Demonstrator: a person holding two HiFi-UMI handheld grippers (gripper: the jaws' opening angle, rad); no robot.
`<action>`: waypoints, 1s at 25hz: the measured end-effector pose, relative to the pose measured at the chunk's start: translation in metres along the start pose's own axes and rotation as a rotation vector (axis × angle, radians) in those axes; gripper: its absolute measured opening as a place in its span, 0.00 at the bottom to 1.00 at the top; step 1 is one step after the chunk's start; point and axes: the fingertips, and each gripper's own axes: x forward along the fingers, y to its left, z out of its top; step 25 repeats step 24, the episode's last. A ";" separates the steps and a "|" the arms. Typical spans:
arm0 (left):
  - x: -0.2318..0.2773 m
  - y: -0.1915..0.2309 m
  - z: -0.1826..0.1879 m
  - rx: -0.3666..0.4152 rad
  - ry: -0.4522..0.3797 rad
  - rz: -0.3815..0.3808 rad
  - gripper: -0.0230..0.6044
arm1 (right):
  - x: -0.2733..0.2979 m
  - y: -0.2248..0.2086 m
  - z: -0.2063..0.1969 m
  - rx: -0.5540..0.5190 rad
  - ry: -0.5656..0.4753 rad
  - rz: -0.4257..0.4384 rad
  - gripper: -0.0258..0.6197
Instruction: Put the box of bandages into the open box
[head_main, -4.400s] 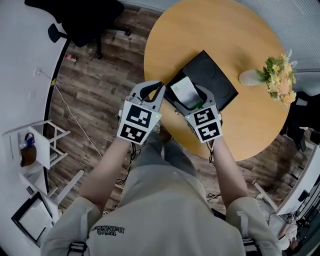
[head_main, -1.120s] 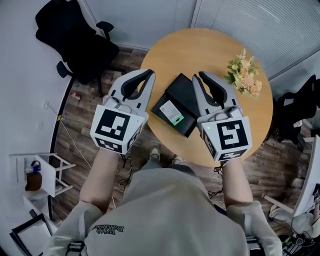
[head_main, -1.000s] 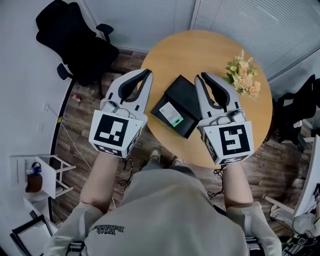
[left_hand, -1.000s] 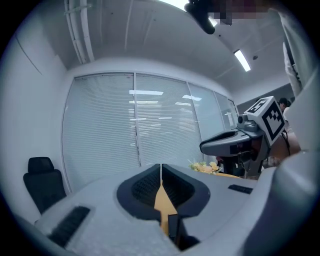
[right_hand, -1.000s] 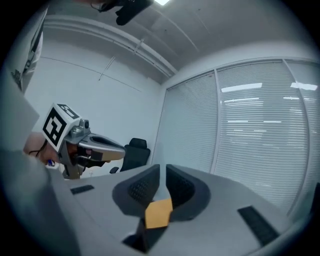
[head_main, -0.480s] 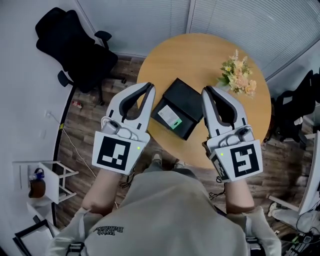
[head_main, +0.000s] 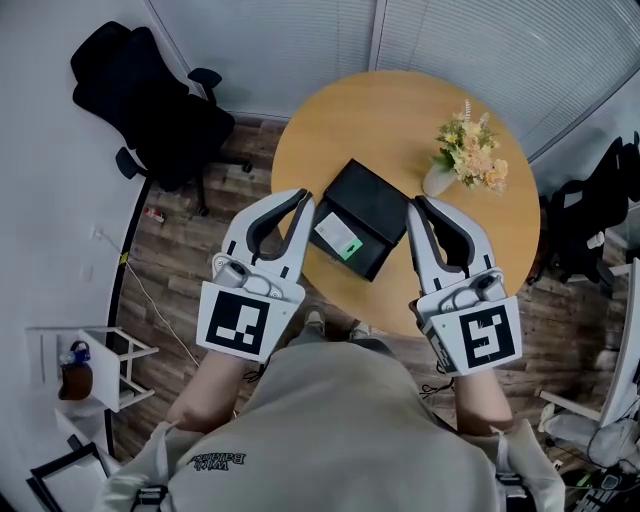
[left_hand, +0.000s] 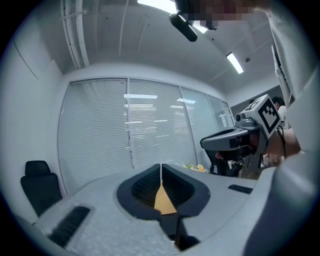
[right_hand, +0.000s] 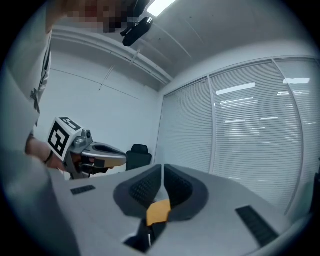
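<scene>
Looking down on round wooden table (black chair beside), plank floor, left tongs and right tongs closed, empty

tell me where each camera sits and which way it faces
Head view: on the person's head, looking steeply down at the table and black box; forearms, left gripper, right gripper show.
Left gripper view: on that gripper, along shut jaws toward the blinds; right gripper at right.
Right gripper view: likewise, toward blinds; left gripper at left.
Both gripper views share the black chair.
</scene>
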 end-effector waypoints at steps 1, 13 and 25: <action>0.000 0.000 0.000 -0.002 0.000 0.001 0.08 | 0.000 0.000 0.000 -0.006 0.001 0.002 0.10; -0.001 0.002 0.006 -0.012 -0.001 -0.004 0.08 | 0.003 0.009 0.005 -0.027 -0.006 0.029 0.10; -0.003 -0.006 0.007 -0.001 -0.004 -0.030 0.08 | 0.002 0.015 0.002 -0.042 -0.006 0.050 0.10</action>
